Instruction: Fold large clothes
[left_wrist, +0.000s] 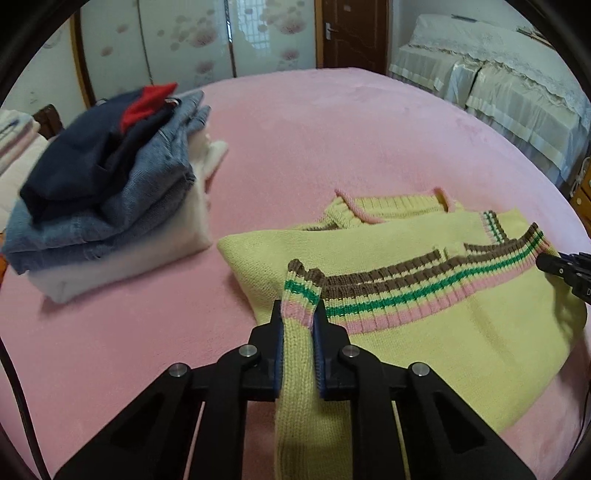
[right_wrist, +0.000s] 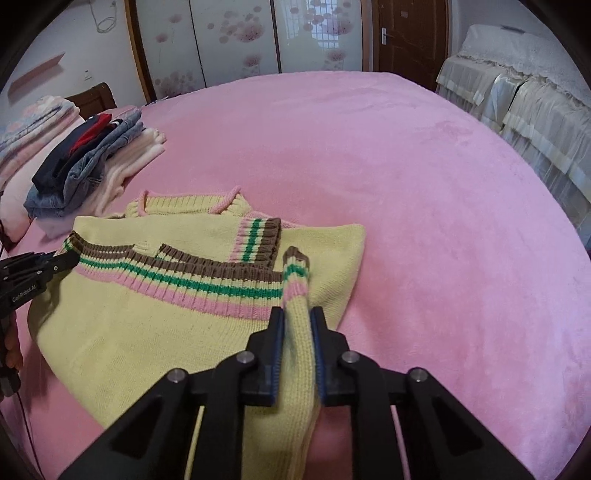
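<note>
Sweater (left_wrist: 424, 295) in pale yellow knit, with brown, green and pink striped ribbing, lies partly folded on the pink bedspread (left_wrist: 332, 129) in the left wrist view, its striped hem band running across the middle and its pink-edged collar at the far side. The left gripper (left_wrist: 298, 317) has its jaws clenched on a bunched corner of the striped hem, the knit standing up between the blue pads. At the right edge the tip of the right gripper (left_wrist: 554, 264) meets the other end of the hem band. To the left, apart from the sweater, sits a stack of folded clothes (left_wrist: 110, 192): dark navy and red on top, denim beneath, white at the bottom. In the right wrist view the sweater (right_wrist: 147, 332) spreads to the left of centre on the bedspread (right_wrist: 406, 166). The right gripper (right_wrist: 297, 317) pinches a raised fold of the hem, striped ribbing sticking up past its fingertips. The left gripper (right_wrist: 62, 260) reaches in from the left edge onto the hem's far corner. The stack of folded clothes (right_wrist: 85, 162) lies beyond, near the bed's left side.
</note>
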